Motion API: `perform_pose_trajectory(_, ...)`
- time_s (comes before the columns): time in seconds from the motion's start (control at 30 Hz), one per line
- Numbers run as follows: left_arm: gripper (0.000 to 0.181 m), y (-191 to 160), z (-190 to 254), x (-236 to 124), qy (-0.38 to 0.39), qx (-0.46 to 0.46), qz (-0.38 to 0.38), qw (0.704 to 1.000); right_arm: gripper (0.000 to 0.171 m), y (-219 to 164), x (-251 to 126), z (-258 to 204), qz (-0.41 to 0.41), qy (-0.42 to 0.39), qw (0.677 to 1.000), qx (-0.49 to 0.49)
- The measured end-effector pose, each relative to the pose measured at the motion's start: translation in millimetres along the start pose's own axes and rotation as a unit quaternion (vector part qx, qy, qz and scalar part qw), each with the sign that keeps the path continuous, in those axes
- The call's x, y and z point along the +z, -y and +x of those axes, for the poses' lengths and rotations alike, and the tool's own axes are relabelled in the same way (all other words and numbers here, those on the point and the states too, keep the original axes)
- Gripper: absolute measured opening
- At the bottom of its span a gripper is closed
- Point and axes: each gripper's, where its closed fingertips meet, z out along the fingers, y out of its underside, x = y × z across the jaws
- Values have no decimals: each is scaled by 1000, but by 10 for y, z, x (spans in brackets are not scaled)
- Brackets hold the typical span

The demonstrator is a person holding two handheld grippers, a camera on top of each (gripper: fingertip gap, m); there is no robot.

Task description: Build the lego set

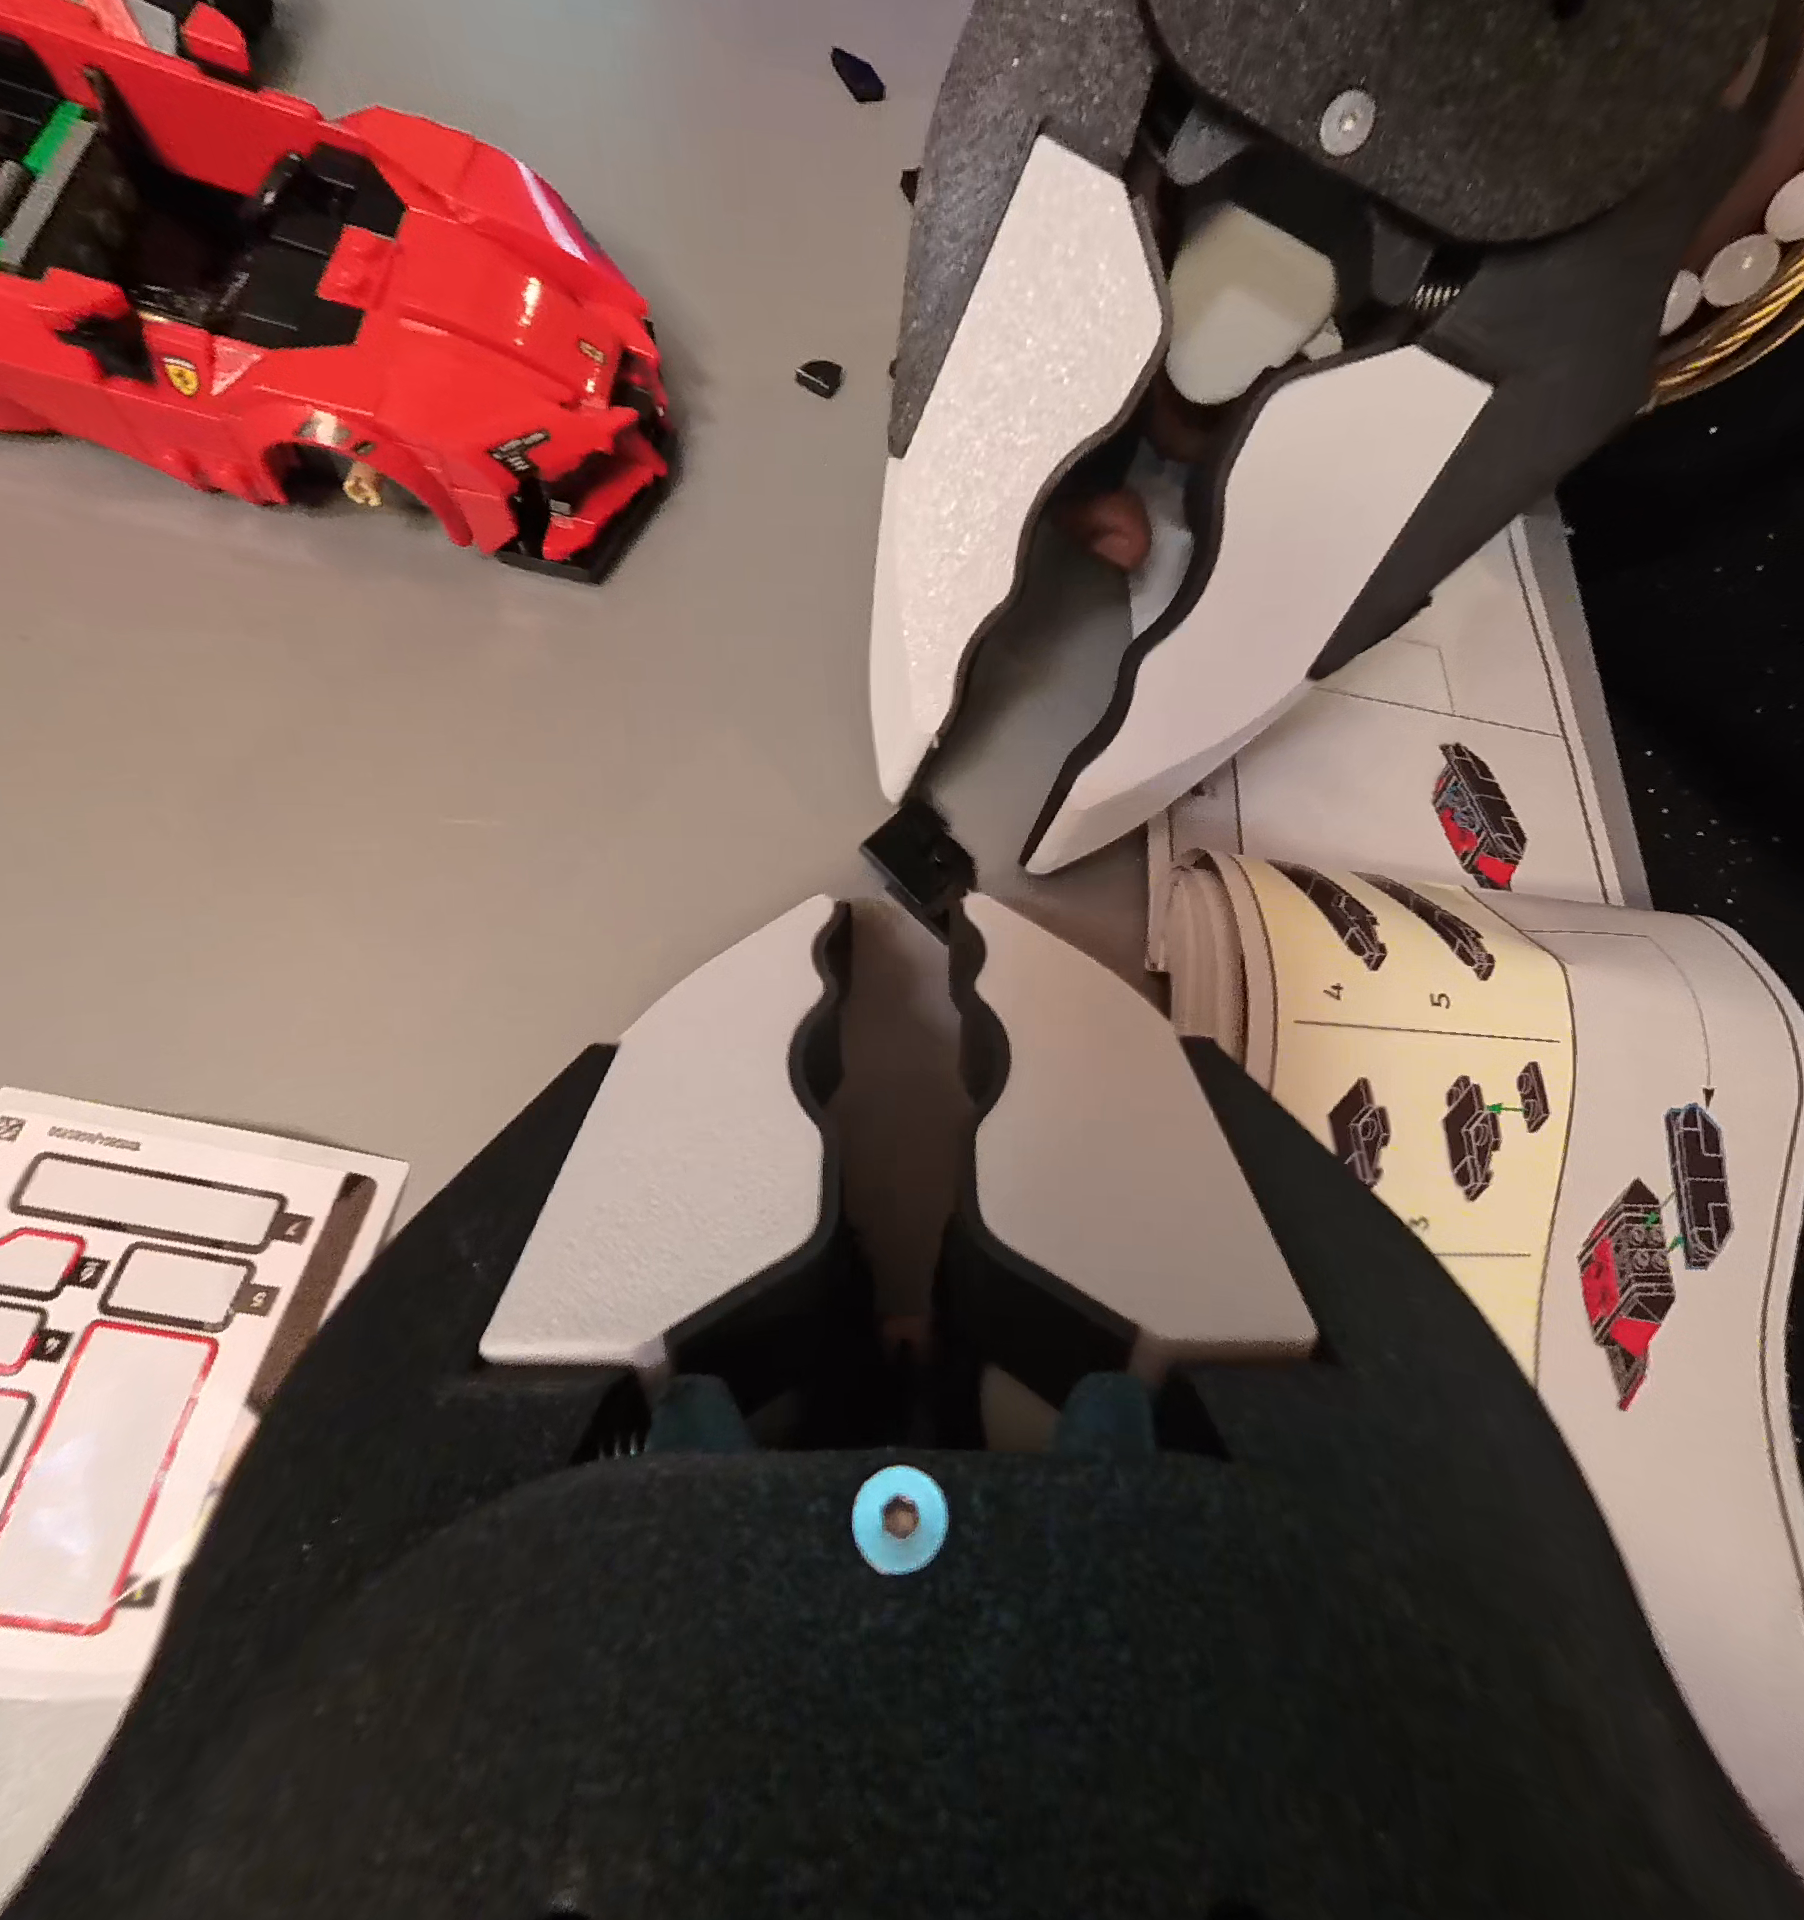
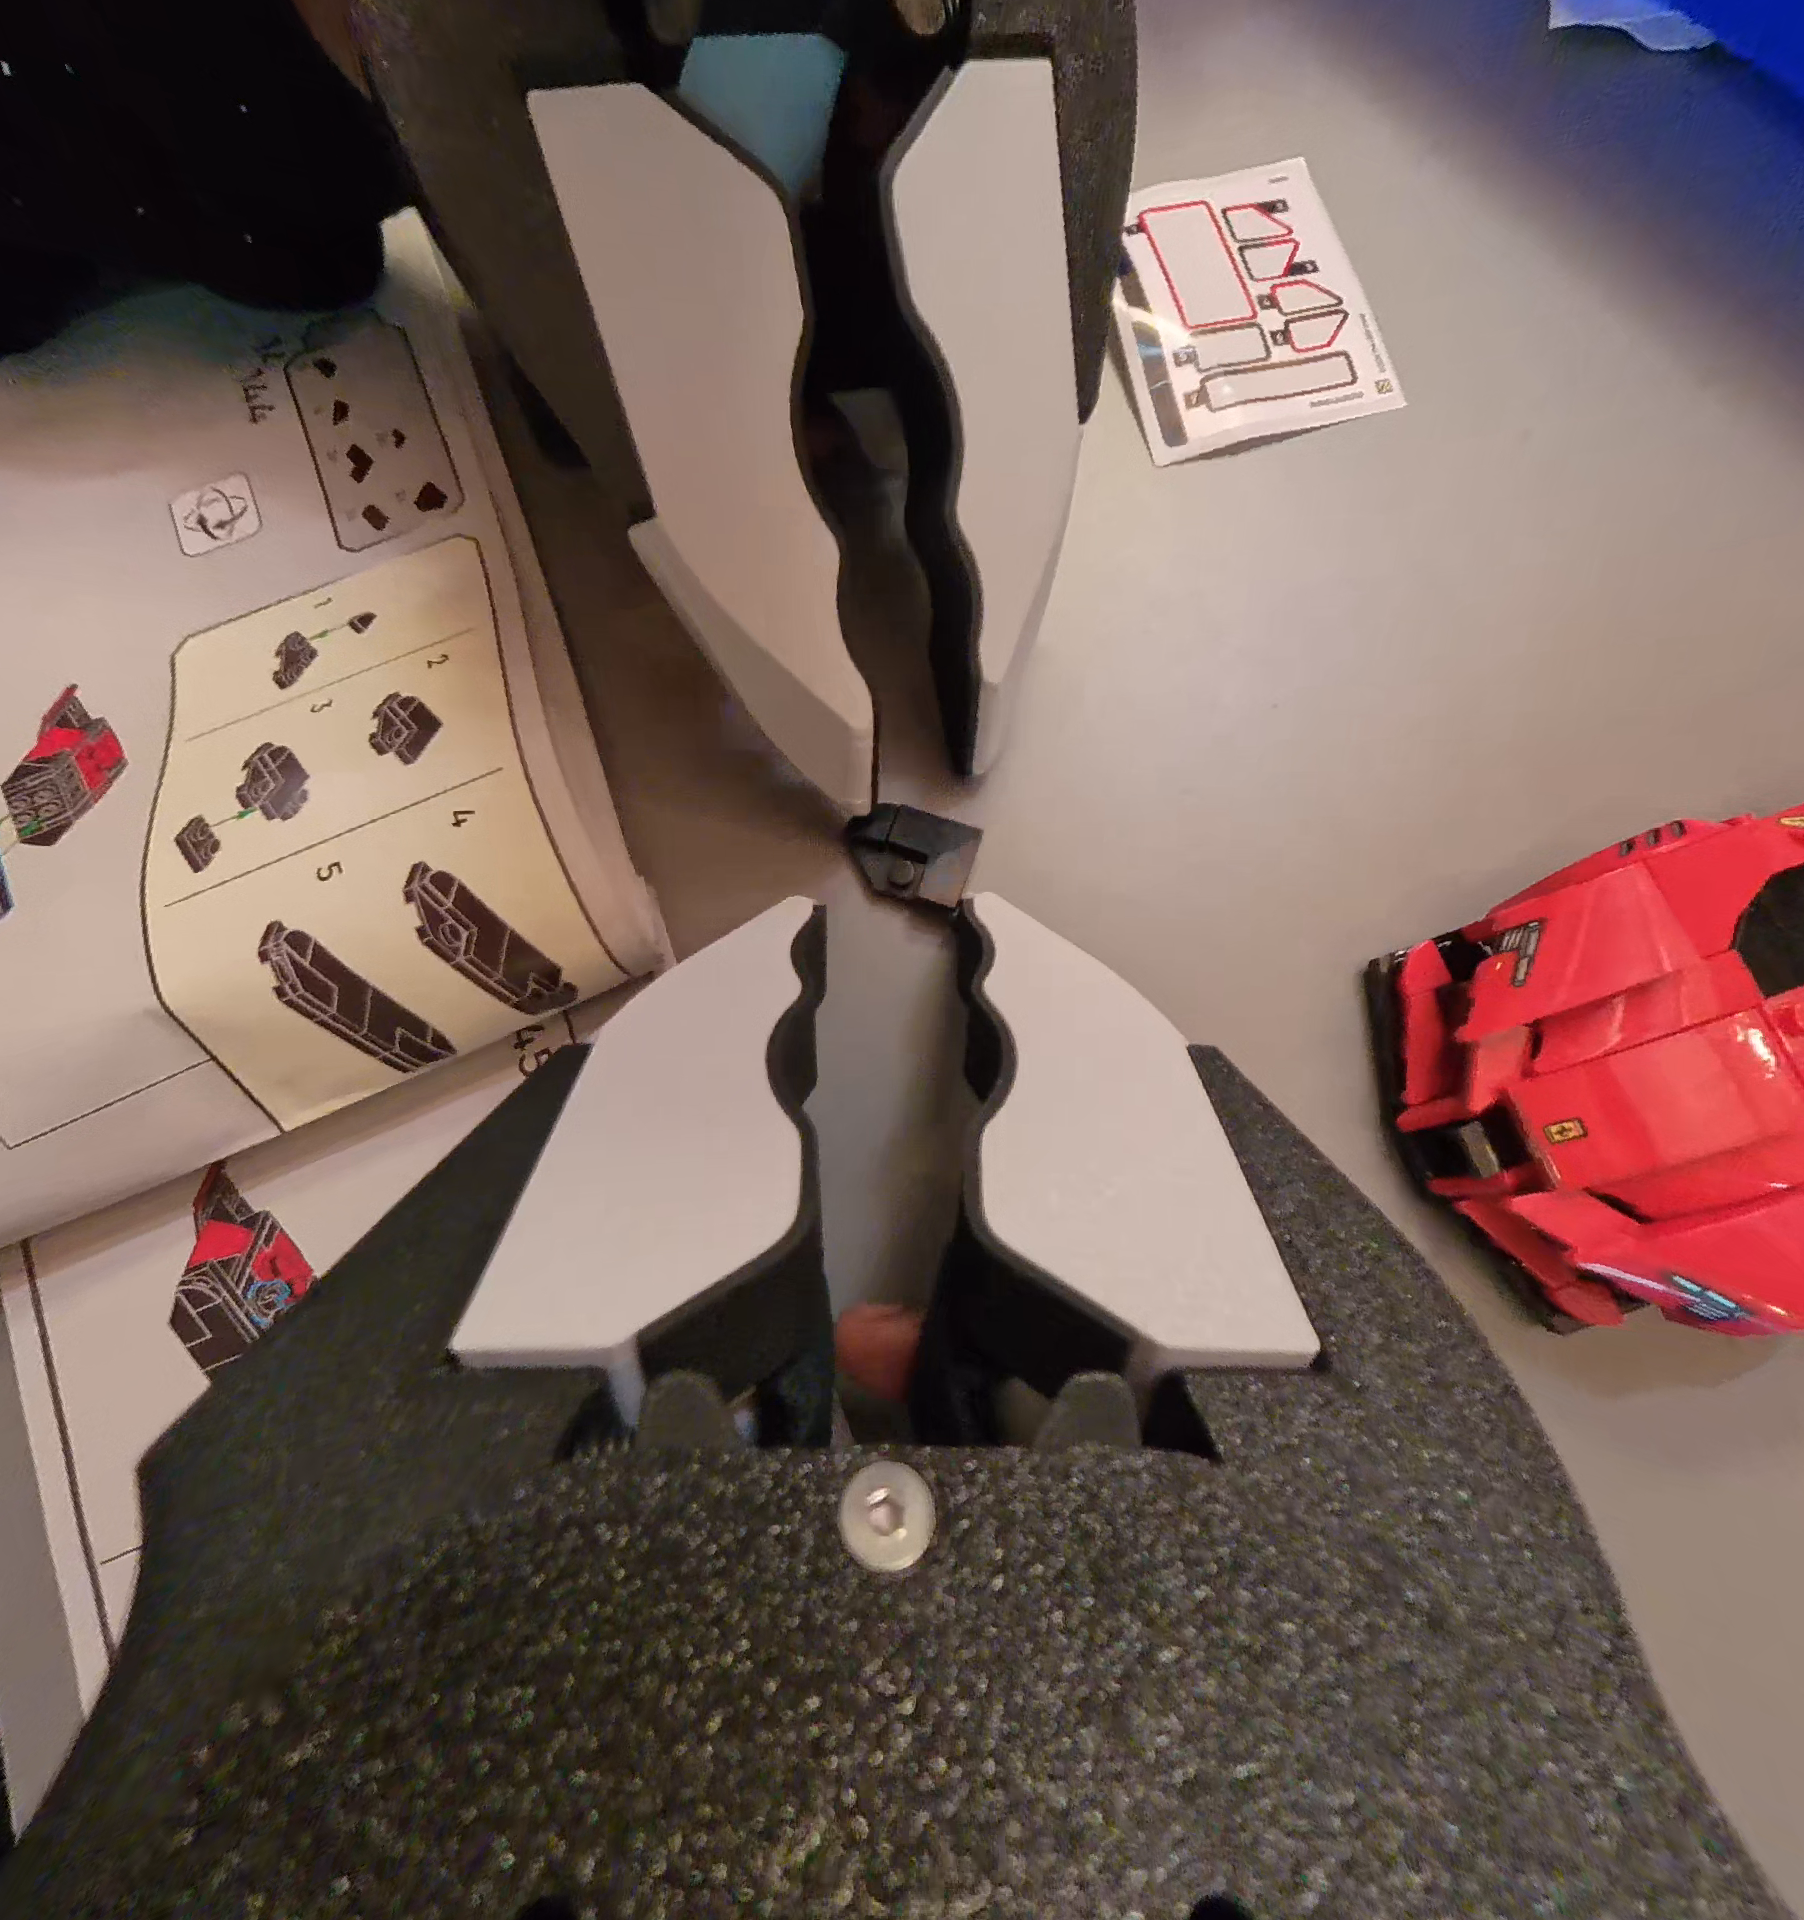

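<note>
A small black lego piece (image 1: 919, 857) lies on the grey table (image 1: 462, 779) between the tips of both grippers. My left gripper (image 1: 900, 904) points at it from below with its jaws a narrow gap apart; its right fingertip touches the piece. My right gripper (image 1: 971, 826) comes in from the top, jaws apart, one tip against the piece's far corner. In the right wrist view the piece (image 2: 913, 847) sits just past my right gripper (image 2: 893, 906), with the left gripper (image 2: 917, 771) opposite. Neither is closed on it.
A partly built red lego car (image 1: 358, 312) (image 2: 1656, 1091) stands to one side. An open instruction booklet (image 1: 1500, 1091) (image 2: 306, 831) lies on the other side. A sticker sheet (image 1: 98, 1351) (image 2: 1262, 312) lies flat. Two small black pieces (image 1: 820, 376) lie near the car. Only a small space, under 4 cm, lies between the two pairs of fingers.
</note>
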Motion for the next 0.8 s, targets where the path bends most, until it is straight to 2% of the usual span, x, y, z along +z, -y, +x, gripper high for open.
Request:
perform_pose_trajectory(0.27, 16, 38, -95, -75, 22, -7, 22, 1000, 20, -2, -47, 45, 19, -3, 1000, -1)
perform_pose_trajectory(0.4, 15, 166, -121, -233, 27, 1, 72, 997, 17, 187, -195, 151, 122, -40, 991, -32)
perform_pose_trajectory(0.5, 10, 276, -181, -389, 42, 2, 122, 992, 24, 308, -342, 267, 193, -82, 977, -28)
perform_pose_trajectory(0.63, 6, 291, -244, -459, 73, 31, 135, 988, 39, 330, -420, 352, 216, -107, 970, -11)
perform_pose_trajectory(0.8, 8, 270, -227, -443, 70, 38, 125, 989, 36, 330, -429, 356, 220, -99, 970, -3)
